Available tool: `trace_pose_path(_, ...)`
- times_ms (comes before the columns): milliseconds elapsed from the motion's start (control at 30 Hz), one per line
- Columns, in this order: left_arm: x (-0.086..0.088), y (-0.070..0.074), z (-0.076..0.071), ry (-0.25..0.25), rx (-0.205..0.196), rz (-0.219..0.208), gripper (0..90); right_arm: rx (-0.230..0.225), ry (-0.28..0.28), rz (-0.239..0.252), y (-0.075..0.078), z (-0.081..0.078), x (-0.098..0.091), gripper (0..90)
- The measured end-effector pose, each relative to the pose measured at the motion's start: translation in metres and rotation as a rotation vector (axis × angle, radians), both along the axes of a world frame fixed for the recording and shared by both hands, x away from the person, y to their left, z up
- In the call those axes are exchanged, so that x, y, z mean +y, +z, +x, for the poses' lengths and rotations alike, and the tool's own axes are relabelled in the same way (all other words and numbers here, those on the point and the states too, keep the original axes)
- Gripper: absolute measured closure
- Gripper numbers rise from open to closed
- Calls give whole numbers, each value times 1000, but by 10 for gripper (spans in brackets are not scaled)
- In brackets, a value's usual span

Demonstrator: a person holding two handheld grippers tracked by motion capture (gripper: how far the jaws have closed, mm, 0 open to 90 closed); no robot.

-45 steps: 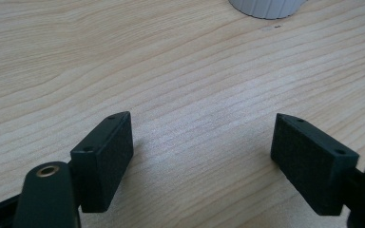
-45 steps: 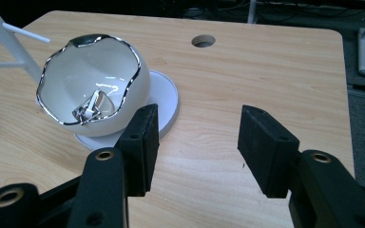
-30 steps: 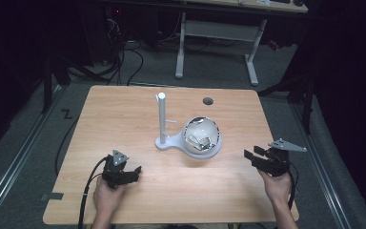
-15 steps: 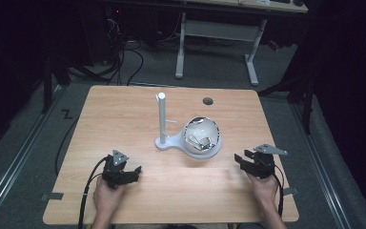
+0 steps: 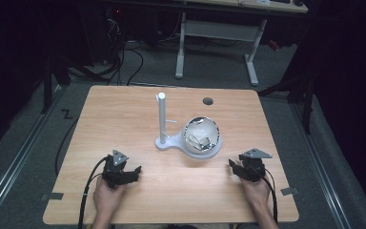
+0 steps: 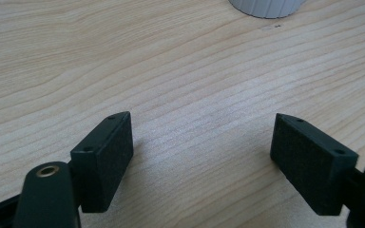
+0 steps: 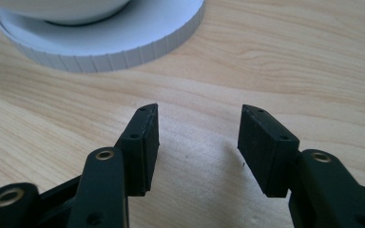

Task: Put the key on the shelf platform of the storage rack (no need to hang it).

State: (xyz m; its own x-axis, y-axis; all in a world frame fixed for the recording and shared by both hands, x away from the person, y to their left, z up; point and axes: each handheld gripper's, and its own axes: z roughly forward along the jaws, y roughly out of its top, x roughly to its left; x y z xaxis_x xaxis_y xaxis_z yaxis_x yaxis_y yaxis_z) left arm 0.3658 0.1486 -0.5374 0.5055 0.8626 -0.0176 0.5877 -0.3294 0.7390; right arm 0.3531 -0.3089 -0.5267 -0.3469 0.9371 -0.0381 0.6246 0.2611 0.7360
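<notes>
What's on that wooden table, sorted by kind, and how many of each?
Handheld grippers: 2, the left gripper and the right gripper, both open.
White stand with an upright post: 1.
Shiny round bowl on the stand's base: 1; its contents are too small to tell.
Total: 4.

Overhead forward-down view, two close claw-mounted views, shared table

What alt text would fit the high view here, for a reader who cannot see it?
A person's two hands rest on a light wooden table, each holding an open black two-jaw gripper, the left gripper and the right gripper, with nothing between the jaws. Between and beyond them stands a white stand with an upright post beside a shiny round bowl on its base.
</notes>
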Motion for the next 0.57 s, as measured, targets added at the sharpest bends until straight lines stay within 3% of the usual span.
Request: trace_pose_path(567,0,0,0,2,-1,2,227,13,-14,13,-4,0,0,431)
